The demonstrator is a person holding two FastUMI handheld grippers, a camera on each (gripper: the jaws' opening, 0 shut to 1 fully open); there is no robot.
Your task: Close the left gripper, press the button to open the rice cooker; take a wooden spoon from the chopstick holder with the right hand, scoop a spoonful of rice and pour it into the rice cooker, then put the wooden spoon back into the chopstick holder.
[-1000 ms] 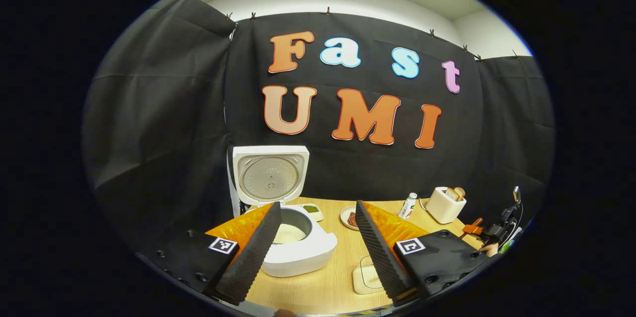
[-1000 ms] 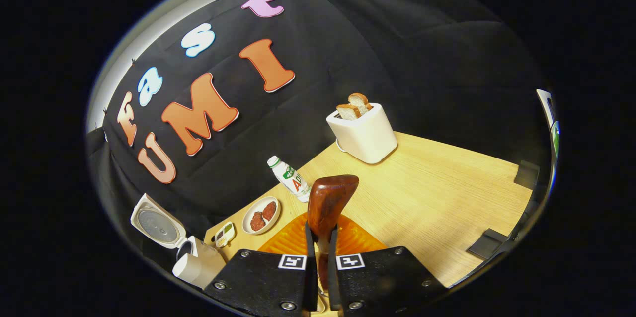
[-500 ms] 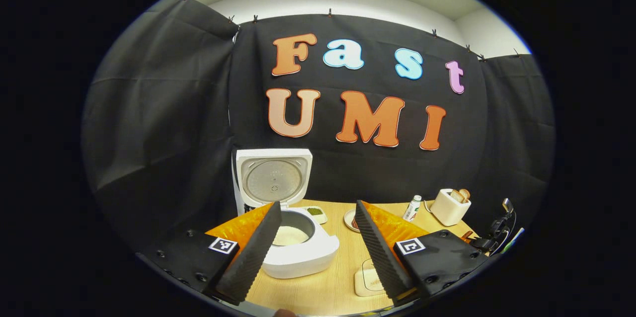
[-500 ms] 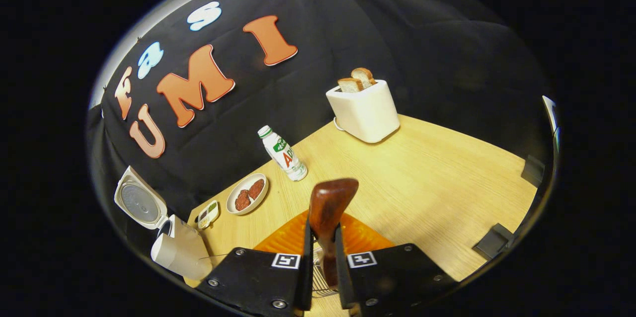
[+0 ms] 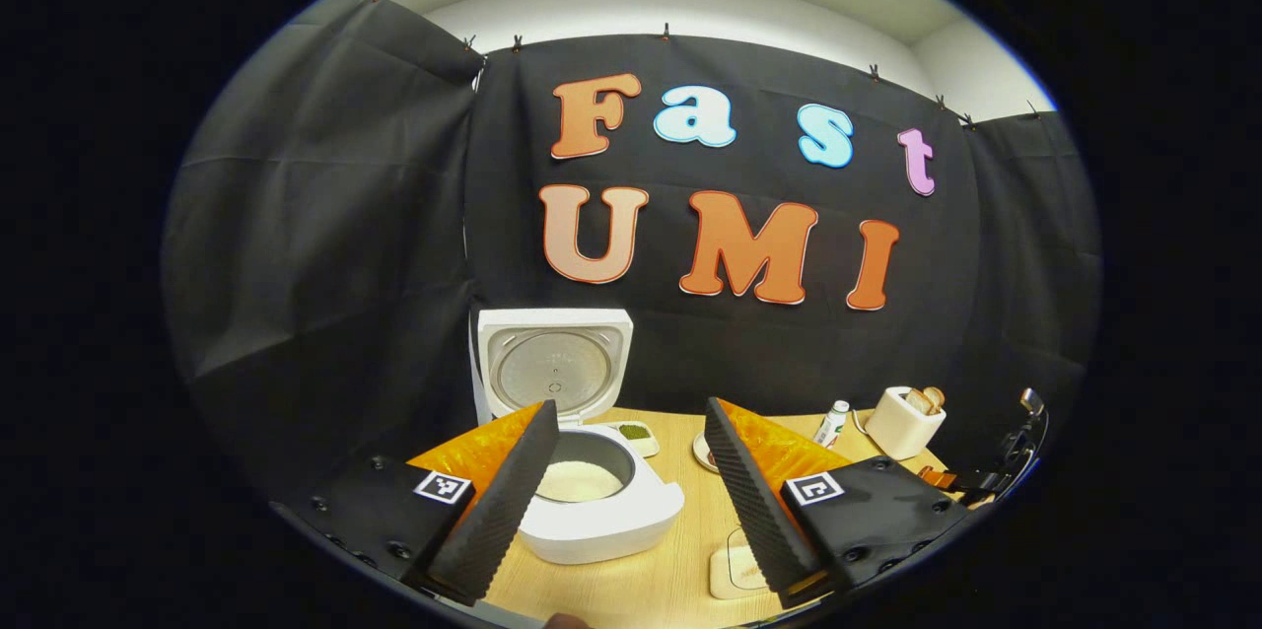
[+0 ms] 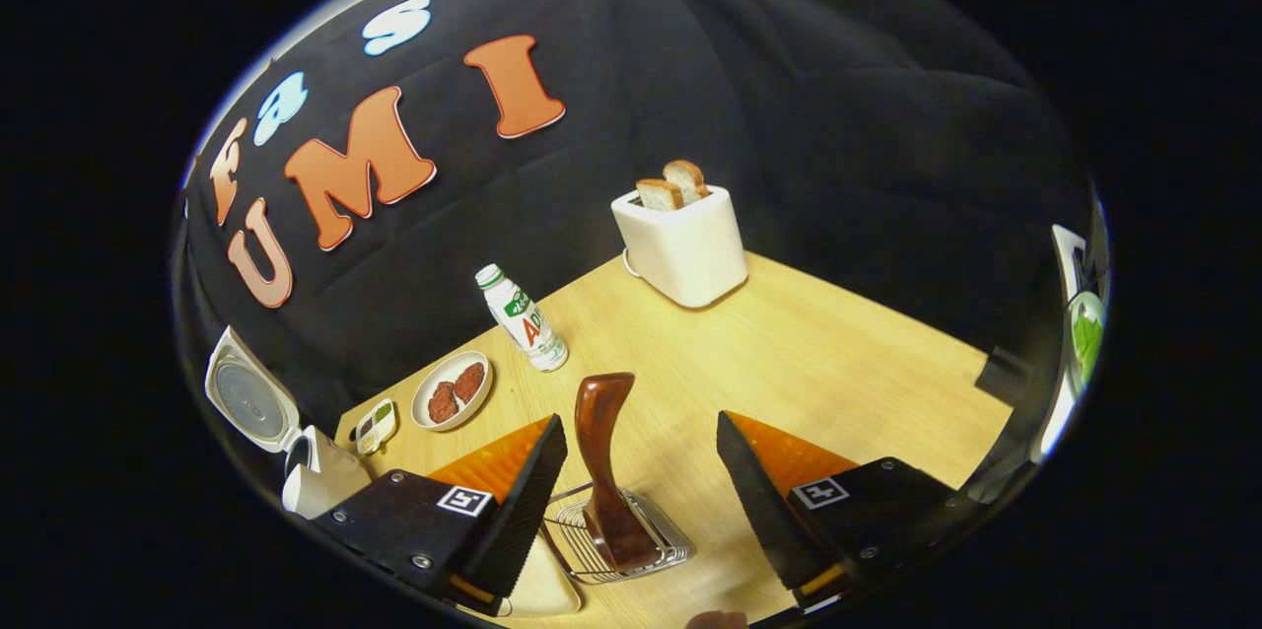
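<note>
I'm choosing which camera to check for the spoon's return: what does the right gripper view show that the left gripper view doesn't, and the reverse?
Right gripper view's own: the wooden spoon standing in the wire chopstick holder, between the open right gripper fingers, untouched by them.

Left gripper view's own: white rice inside the open rice cooker, seen past the open left gripper.

Shared: the rice cooker with its lid up, the plate, bottle and toaster on the wooden table.

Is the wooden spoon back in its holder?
Yes. The wooden spoon stands in the wire chopstick holder, and the right gripper is open around it, not touching.
</note>
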